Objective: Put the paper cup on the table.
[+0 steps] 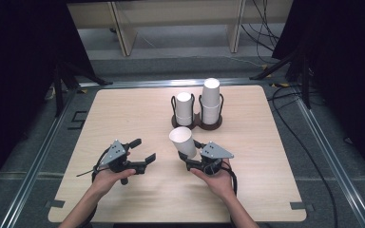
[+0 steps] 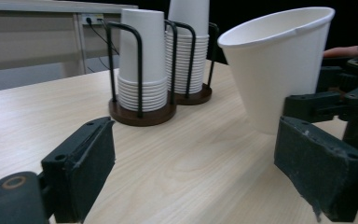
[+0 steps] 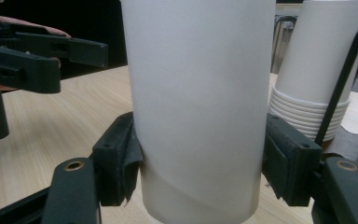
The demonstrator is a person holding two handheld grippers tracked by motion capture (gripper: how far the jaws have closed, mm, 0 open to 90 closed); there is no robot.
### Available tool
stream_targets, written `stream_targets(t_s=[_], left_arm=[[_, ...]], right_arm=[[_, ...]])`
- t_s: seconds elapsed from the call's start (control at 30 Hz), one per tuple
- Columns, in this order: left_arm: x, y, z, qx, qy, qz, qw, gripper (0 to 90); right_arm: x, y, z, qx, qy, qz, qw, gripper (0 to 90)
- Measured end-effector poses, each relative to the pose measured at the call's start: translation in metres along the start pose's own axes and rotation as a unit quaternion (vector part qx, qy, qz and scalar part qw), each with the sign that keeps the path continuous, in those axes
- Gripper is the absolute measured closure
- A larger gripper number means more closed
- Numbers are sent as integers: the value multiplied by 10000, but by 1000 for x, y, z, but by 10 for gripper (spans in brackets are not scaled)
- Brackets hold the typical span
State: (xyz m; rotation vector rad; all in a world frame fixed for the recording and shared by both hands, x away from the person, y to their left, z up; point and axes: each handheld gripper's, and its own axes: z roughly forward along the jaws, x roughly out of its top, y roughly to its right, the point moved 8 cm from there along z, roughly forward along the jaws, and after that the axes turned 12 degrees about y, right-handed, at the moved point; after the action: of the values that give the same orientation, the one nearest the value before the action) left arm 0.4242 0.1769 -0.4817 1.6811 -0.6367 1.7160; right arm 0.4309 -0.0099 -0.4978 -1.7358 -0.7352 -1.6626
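My left gripper (image 1: 141,149) sits near-left over the desk (image 1: 123,114), jaws spread, nothing between them. My right gripper (image 1: 193,151) pinches a single paper cup (image 1: 183,141) near its base, tilted, mouth leaning left. Farther back, a dark holder (image 1: 197,121) carries two cup stacks (image 1: 210,99).

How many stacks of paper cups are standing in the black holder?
2: a shorter stack in the holder's left ring, a taller stack in its right ring.
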Motion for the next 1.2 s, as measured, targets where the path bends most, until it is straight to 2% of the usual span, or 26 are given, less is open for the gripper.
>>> stream_targets(t_s=[0.07, 0.13, 0.17, 0.2, 0.23, 0.27, 0.3, 0.37, 0.4, 0.43, 0.47, 0.5, 0.53, 0.57, 0.6, 0.63, 0.8, 0.9, 0.93, 0.97, 1.0, 1.03, 1.07, 1.1, 1.17, 1.2], left_arm=[[1, 4, 2, -29, -83, 37, 10000, 124], [5, 10, 8, -148, 28, 9, 9999, 124], [9, 11, 12, -230, 167, 120, 9995, 124], [9, 16, 13, -266, 108, -6, 9996, 125], [9, 17, 14, -209, -14, -35, 9998, 126], [9, 19, 15, -235, -18, -47, 9997, 127], [10, 22, 18, -294, -13, -80, 9995, 127], [10, 28, 24, -390, -40, -221, 9990, 129], [9, 30, 26, -442, -162, -175, 9987, 129], [8, 28, 27, -470, -326, -27, 9984, 130], [10, 34, 32, -443, -103, -373, 9983, 132], [10, 35, 35, -456, -115, -461, 9978, 132], [6, 30, 34, -496, -480, -108, 9976, 133], [8, 35, 41, -451, -236, -429, 9978, 133], [10, 38, 46, -446, -157, -549, 9974, 133], [9, 38, 50, -440, -197, -550, 9973, 133], [7, 43, 63, -466, -348, -670, 9961, 131], [7, 45, 70, -521, -383, -682, 9956, 130], [7, 47, 74, -602, -288, -754, 9949, 131], [6, 47, 75, -548, -380, -744, 9950, 131], [6, 48, 76, -543, -384, -741, 9950, 132], [6, 50, 78, -570, -366, -761, 9948, 132], [5, 50, 78, -574, -423, -731, 9948, 130], [5, 51, 80, -574, -411, -751, 9947, 131], [6, 52, 83, -594, -371, -769, 9946, 131], [6, 52, 83, -581, -416, -768, 9945, 131]], right_arm=[[0, 0, 2, 173, 134, 56, 9997, 349], [0, 3, -1, -66, 59, -94, 9999, 349], [1, 3, -1, -96, 112, -176, 9997, 349], [0, -1, -1, -27, 112, 46, 9999, 349], [0, -1, -3, -80, 81, -1, 9999, 348], [0, -2, -3, -80, 97, 101, 9999, 348], [0, 0, -4, -150, 78, -85, 9998, 348], [0, -1, -3, -96, 136, -42, 9999, 348], [1, -2, -3, -103, 138, 10, 9999, 348], [1, -1, -3, -104, 162, -67, 9998, 348], [0, -3, -2, -71, 143, 14, 9999, 348], [0, -3, -2, -68, 117, 19, 9999, 348], [0, -3, -1, -50, 153, -2, 9999, 348], [-2, -3, -2, -124, 56, 78, 9999, 348], [-2, -2, -1, -110, 97, 45, 9999, 348], [-3, -1, -2, -143, 49, -25, 9999, 348], [-4, -1, -1, -136, 83, 21, 9999, 348], [-2, 2, -3, -244, 83, -115, 9996, 347], [-3, 2, -3, -227, 63, -54, 9997, 347], [-2, 1, -1, -183, 137, -36, 9997, 347], [-3, 1, -3, -229, 40, -49, 9997, 347], [-2, 2, -2, -261, 98, -102, 9996, 347], [-4, -1, -2, -182, 39, -36, 9998, 347], [-3, 0, -1, -173, 99, -127, 9997, 347], [-4, -4, 1, -129, 99, 18, 9999, 346], [-4, -3, 0, -116, 61, -35, 9999, 346]])
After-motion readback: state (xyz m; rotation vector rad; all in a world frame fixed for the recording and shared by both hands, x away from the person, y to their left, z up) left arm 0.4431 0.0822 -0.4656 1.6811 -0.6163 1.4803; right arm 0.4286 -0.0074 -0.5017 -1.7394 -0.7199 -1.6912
